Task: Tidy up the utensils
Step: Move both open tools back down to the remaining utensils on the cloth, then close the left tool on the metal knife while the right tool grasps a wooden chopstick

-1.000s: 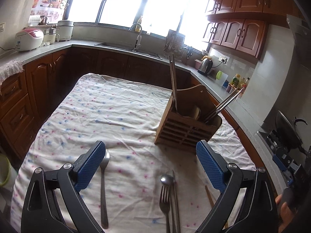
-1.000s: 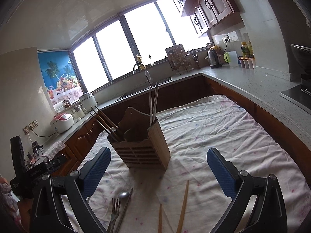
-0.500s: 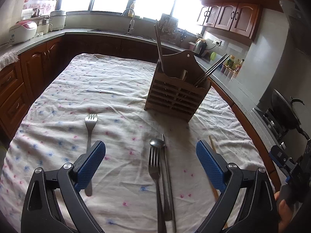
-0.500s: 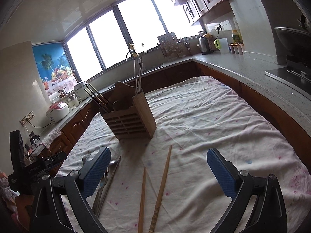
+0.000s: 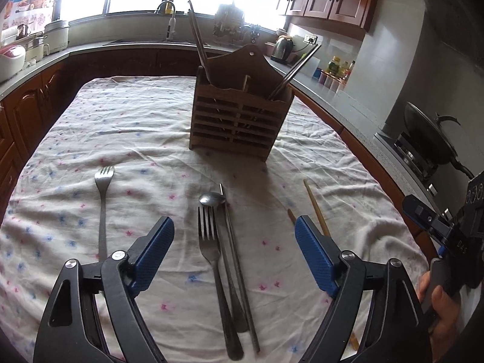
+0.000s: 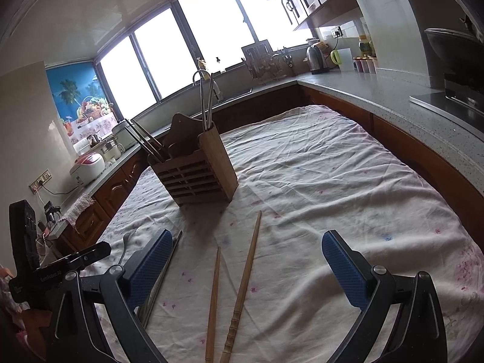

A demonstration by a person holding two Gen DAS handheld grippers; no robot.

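A wooden utensil holder [image 5: 240, 121] stands mid-table with chopsticks in it; it also shows in the right wrist view [image 6: 198, 171]. My left gripper [image 5: 234, 255] is open above a fork [image 5: 213, 252], a spoon [image 5: 212, 199] and metal chopsticks [image 5: 237, 251] lying together on the cloth. A second fork [image 5: 103, 199] lies to the left. My right gripper [image 6: 246, 267] is open above two wooden chopsticks [image 6: 246, 272], which also show in the left wrist view [image 5: 314, 207].
The table has a floral cloth [image 6: 317, 187]. Counters surround it, with a sink [image 5: 169, 37], rice cookers [image 5: 12, 57], a kettle [image 6: 314, 57] and a wok on a stove [image 5: 429, 139]. The right gripper's body shows at the right edge of the left wrist view [image 5: 453, 233].
Both grippers have pulled back and lowered toward the near end of the table. More of the fork, spoon and wooden chopsticks now lies between the open jaws.
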